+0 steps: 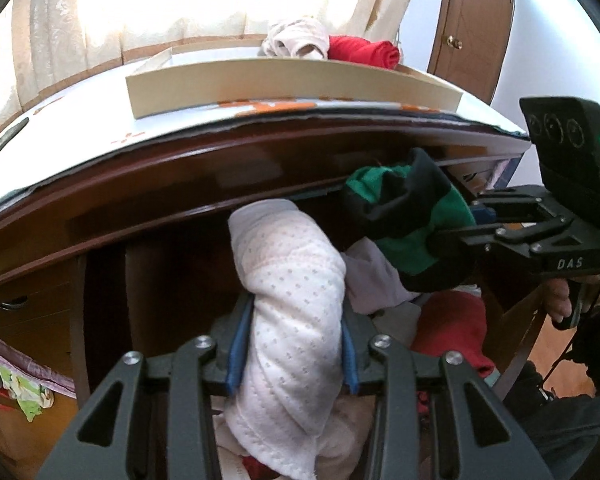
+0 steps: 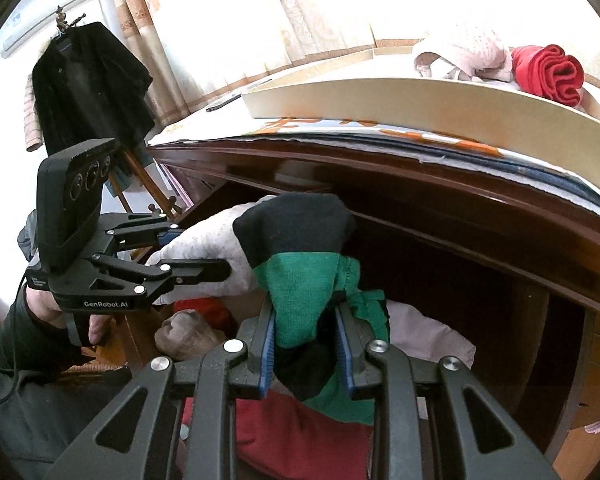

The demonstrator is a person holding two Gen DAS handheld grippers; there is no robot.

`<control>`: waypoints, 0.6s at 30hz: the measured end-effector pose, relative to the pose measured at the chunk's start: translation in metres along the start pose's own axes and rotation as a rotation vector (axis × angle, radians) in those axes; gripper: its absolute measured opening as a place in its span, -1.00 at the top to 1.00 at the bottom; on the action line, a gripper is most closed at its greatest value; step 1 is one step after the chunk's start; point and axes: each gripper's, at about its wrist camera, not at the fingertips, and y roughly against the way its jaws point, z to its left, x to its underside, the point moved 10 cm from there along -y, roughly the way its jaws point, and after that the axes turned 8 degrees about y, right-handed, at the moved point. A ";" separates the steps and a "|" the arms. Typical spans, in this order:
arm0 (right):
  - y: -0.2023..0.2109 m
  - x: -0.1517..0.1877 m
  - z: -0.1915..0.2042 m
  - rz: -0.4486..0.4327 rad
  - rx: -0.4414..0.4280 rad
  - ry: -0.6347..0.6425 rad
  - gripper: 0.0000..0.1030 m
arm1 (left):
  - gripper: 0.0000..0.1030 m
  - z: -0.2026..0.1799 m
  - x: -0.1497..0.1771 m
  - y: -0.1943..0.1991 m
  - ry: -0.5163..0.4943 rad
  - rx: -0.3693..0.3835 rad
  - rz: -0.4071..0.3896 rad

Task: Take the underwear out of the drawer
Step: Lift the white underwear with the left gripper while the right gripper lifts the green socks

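underwear, white dotted quilted cotton roll: pinched in my left gripper above the dark wooden drawer. green-and-black striped pair: clamped in my right gripper; lower ends hidden.

Both tools are being shown as matte black linkage frames studded with round silver screws. Blue pads are lining the fingers of the left gripper, and the same blue is edging the right gripper. "GenRobot.AI" is being displayed in white below the black camera block; dark sleeves and bare skin are being seen beneath it.
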 end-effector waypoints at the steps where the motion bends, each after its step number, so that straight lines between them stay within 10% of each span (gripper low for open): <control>1: 0.001 0.000 0.000 -0.004 0.000 0.002 0.46 | 0.28 0.000 -0.001 0.002 0.003 0.002 -0.011; 18: 0.018 -0.002 0.006 -0.068 0.009 0.044 0.46 | 0.28 -0.016 -0.010 0.019 -0.006 0.031 -0.119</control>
